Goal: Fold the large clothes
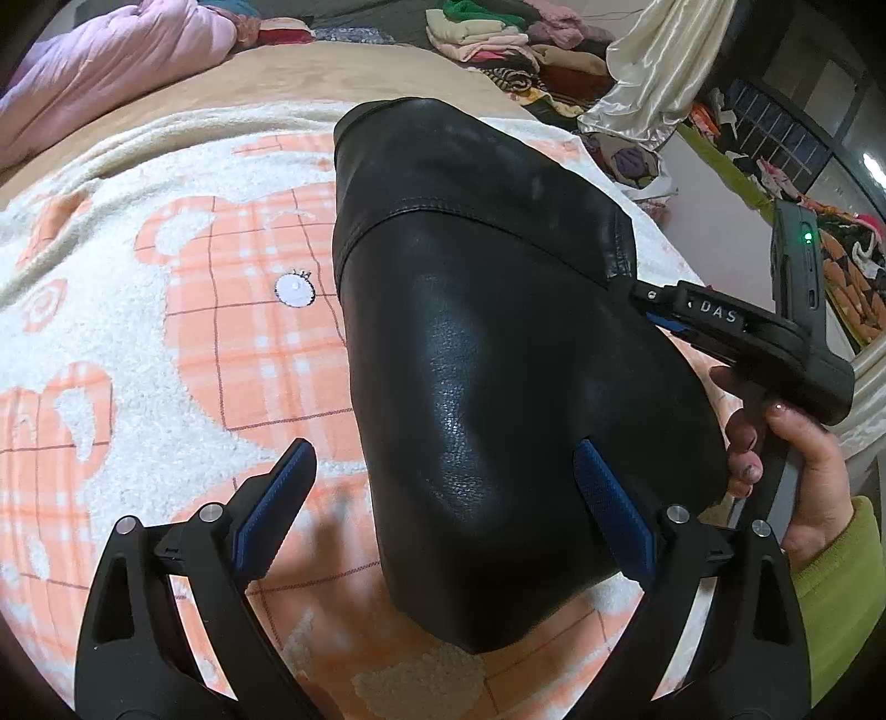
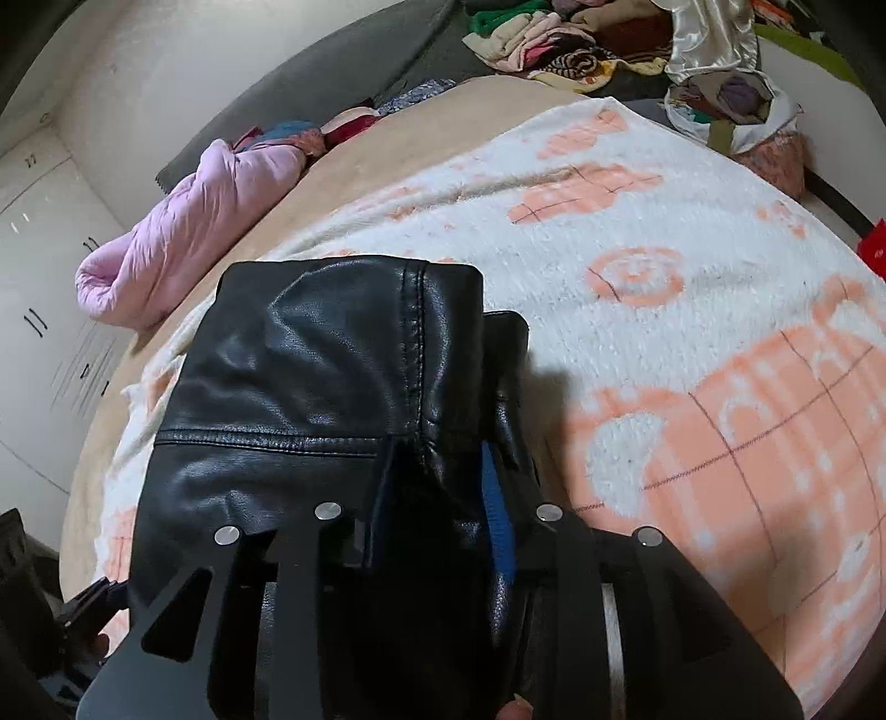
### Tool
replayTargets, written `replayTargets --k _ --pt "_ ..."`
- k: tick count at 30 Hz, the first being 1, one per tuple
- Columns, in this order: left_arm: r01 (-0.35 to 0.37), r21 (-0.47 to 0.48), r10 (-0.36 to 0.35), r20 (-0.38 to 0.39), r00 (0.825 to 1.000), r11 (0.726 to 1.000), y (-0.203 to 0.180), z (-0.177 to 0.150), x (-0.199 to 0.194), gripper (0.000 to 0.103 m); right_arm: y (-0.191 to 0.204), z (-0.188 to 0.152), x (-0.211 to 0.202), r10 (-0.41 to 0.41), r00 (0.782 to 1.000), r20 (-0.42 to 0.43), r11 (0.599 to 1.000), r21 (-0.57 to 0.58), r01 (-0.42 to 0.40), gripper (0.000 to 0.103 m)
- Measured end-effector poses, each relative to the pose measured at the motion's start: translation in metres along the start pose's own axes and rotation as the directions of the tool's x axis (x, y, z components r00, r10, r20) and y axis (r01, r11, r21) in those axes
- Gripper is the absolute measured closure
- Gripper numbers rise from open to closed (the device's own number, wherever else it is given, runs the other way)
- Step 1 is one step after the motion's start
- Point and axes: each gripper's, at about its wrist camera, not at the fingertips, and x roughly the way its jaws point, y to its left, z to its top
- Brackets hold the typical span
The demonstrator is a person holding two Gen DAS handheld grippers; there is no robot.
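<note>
The left gripper (image 1: 443, 487) is hanging with its blue-padded fingers spread wide, straddling the near end of the black leather jacket (image 1: 487, 343). The jacket is lying folded on the white and orange blanket (image 1: 166, 310). The right gripper (image 2: 437, 487) is pinching the jacket's right edge.

It was a home bedroom: a bed (image 1: 387, 72) under a bear-patterned blanket (image 1: 166, 277), a pink quilt (image 1: 111, 61), piled clothes (image 1: 498, 39) beyond its far edge.

Glossy grained black leather jacket (image 1: 487, 343) on fluffy fleece blanket (image 1: 166, 310).
</note>
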Motion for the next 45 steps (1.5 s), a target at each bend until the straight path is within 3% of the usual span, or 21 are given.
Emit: replayTargets --k 5,8,20,26,31,39,45 --pt "-0.013 0.018 0.013 0.002 1.000 1.000 -0.004 -0.003 -0.005 0.016 0.010 -0.012 -0.020 -0.050 0.998 0.040 0.998 -0.028 0.051 0.062" --pt "-0.015 0.022 0.015 0.003 1.000 1.000 -0.005 -0.006 -0.010 0.016 0.012 -0.020 -0.038 -0.070 0.995 0.077 0.997 -0.037 0.073 0.049" --pt "0.012 0.021 -0.012 0.034 0.999 1.000 -0.016 -0.022 -0.039 0.010 0.034 -0.062 -0.135 0.026 0.972 0.234 0.996 -0.086 -0.006 0.007" --pt "0.021 0.017 -0.022 0.071 0.997 1.000 -0.018 -0.036 -0.061 0.010 0.042 -0.093 -0.168 0.050 0.963 0.265 0.992 -0.125 -0.017 0.005" --pt "-0.001 0.024 -0.001 0.115 0.993 1.000 -0.017 -0.055 -0.078 0.009 0.050 -0.123 -0.184 0.025 0.959 0.282 0.987 -0.160 0.021 0.005" --pt "-0.028 -0.010 0.030 0.162 0.986 1.000 -0.008 -0.085 -0.099 0.009 0.060 -0.167 -0.192 -0.042 0.952 0.304 0.971 -0.212 0.111 0.004" --pt "-0.037 -0.022 0.041 0.169 0.985 0.999 -0.002 -0.096 -0.106 0.009 0.062 -0.186 -0.184 -0.047 0.963 0.266 0.968 -0.225 0.110 0.004"
